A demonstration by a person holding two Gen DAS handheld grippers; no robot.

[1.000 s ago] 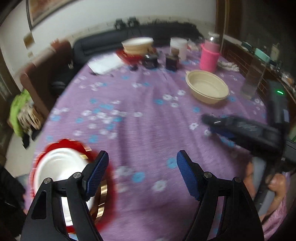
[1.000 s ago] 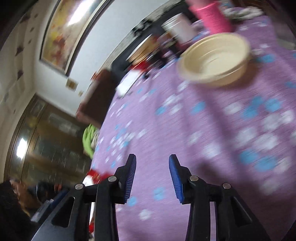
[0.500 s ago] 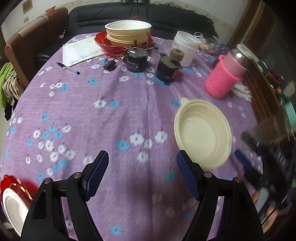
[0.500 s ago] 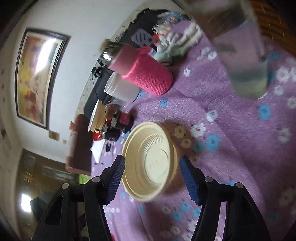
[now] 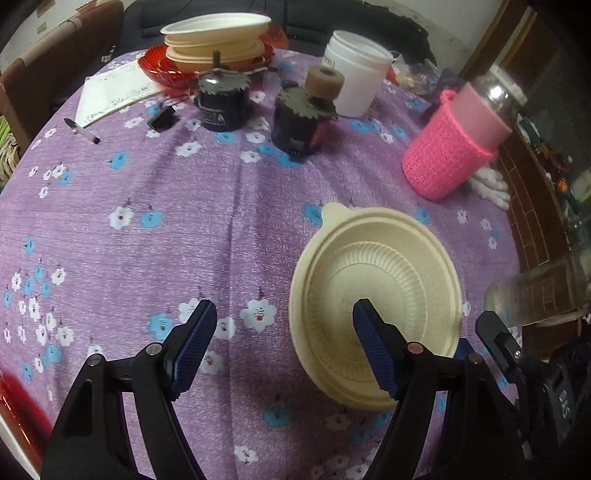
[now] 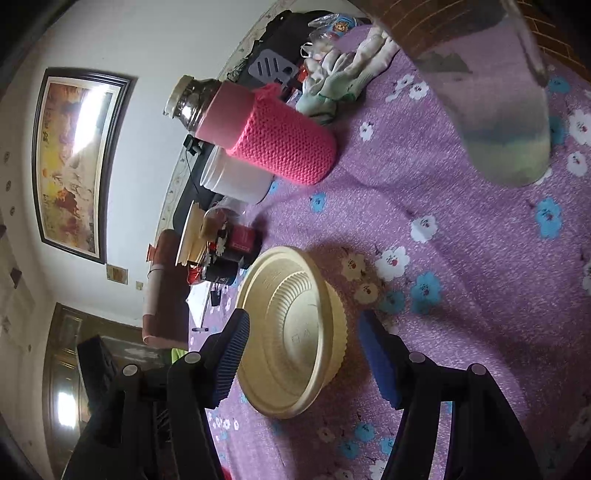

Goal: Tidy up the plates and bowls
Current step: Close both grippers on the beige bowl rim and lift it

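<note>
Left wrist: purple floral tablecloth point(image 5: 184, 221), dark sofa point(image 5: 369, 22)

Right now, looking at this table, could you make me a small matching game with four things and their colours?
Things:
1. bowl near the grippers
2. knitted bottle sleeve
3. tablecloth
4. tub at the back

Colours:
A. purple with flowers
B. white
C. cream
D. pink

Pairs: 1-C, 2-D, 3-A, 4-B
</note>
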